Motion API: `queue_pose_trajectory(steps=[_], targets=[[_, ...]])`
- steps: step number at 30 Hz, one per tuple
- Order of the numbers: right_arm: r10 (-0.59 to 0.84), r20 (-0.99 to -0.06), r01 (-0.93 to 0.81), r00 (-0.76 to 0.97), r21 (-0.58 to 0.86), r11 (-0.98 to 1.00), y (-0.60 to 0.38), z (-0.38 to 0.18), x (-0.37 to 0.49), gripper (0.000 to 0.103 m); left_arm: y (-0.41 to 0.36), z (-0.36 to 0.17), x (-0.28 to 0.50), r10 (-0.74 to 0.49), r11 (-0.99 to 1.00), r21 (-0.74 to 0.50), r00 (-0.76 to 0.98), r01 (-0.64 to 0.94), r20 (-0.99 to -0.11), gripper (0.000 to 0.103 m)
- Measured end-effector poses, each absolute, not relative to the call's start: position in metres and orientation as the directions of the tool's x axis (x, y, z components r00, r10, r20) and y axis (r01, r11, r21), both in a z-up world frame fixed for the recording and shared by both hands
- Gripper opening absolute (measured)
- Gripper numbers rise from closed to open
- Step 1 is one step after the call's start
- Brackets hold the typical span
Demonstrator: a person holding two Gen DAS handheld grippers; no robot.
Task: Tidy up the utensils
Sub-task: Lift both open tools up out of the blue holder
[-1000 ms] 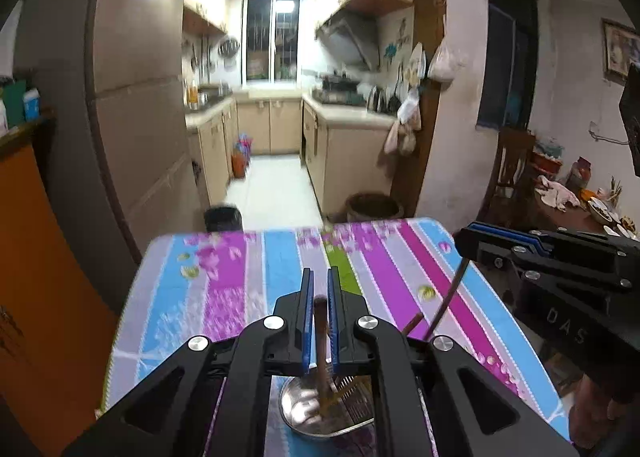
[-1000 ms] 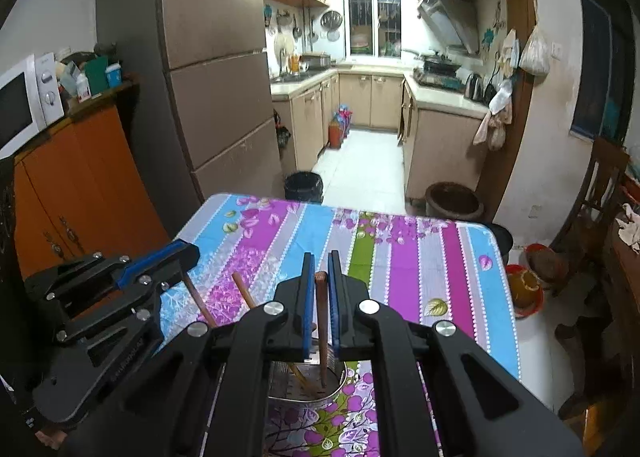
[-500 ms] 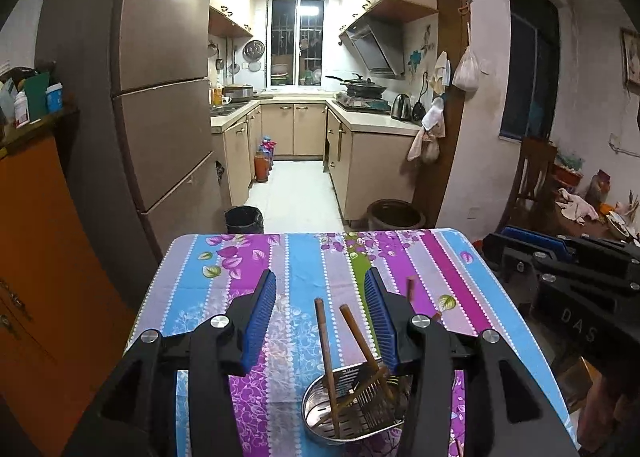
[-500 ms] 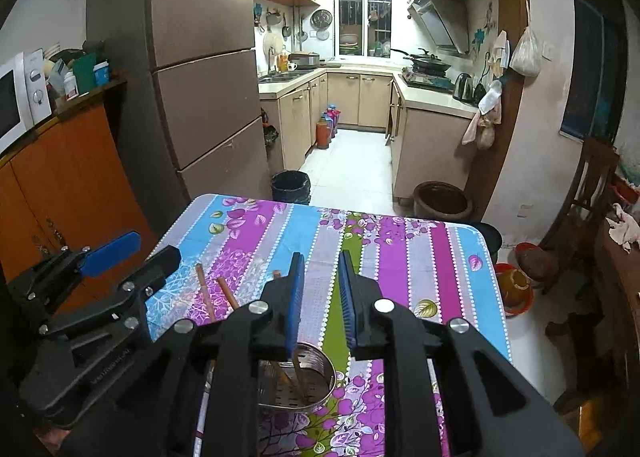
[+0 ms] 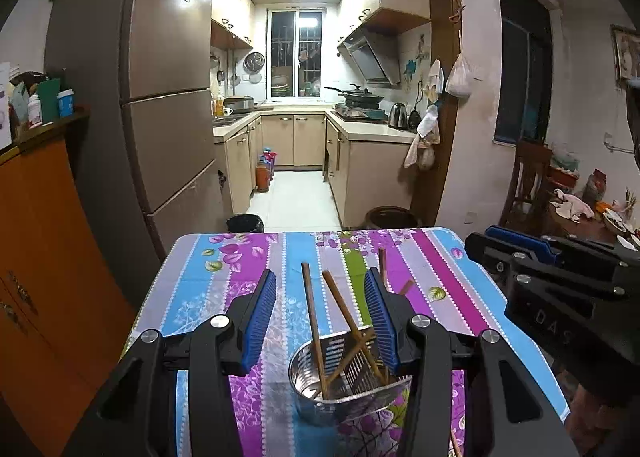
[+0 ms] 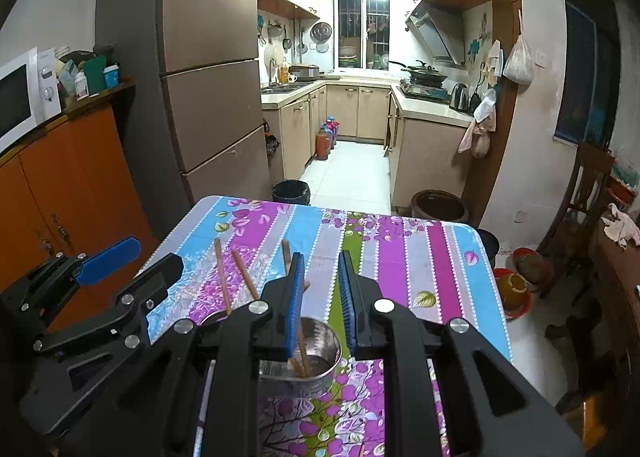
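Chopsticks (image 5: 314, 321) are standing in the steel holder (image 5: 348, 377) on the desk (image 5: 200, 277).
Both grippers' fingers are gaping empty: left gripper (image 5: 320, 321) wide, right gripper (image 6: 322, 305) narrowly.

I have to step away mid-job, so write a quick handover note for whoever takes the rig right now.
Left gripper: jaws have just opened and now stand wide, nothing gripped.
Right gripper: jaws have just parted slightly, a narrow gap, nothing gripped.
Chopsticks: several wooden ones stand leaning in the perforated steel holder on the striped floral tablecloth.
Done: both grippers have let go of their chopsticks, which now sit in the holder.
Left: a thin wooden tip shows at the near edge by the holder, possibly another chopstick; check before stopping.
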State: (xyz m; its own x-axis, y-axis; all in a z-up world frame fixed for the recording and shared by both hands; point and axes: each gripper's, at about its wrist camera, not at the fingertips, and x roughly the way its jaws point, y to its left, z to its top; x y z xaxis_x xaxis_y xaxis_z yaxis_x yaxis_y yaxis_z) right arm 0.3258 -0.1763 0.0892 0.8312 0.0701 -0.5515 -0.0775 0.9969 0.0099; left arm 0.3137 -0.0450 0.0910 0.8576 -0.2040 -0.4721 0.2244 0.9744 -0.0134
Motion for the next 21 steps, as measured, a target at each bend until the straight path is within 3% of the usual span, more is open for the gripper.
queue_pose_trajectory(steps=[21], targets=[[0.186, -0.521, -0.175, 0.833, 0.072, 0.982, -0.181, 0.043, 0.238, 0.016, -0.031, 0.040, 0.212, -0.276, 0.954, -0.029, 0.841, 0.297, -0.466, 0.048]])
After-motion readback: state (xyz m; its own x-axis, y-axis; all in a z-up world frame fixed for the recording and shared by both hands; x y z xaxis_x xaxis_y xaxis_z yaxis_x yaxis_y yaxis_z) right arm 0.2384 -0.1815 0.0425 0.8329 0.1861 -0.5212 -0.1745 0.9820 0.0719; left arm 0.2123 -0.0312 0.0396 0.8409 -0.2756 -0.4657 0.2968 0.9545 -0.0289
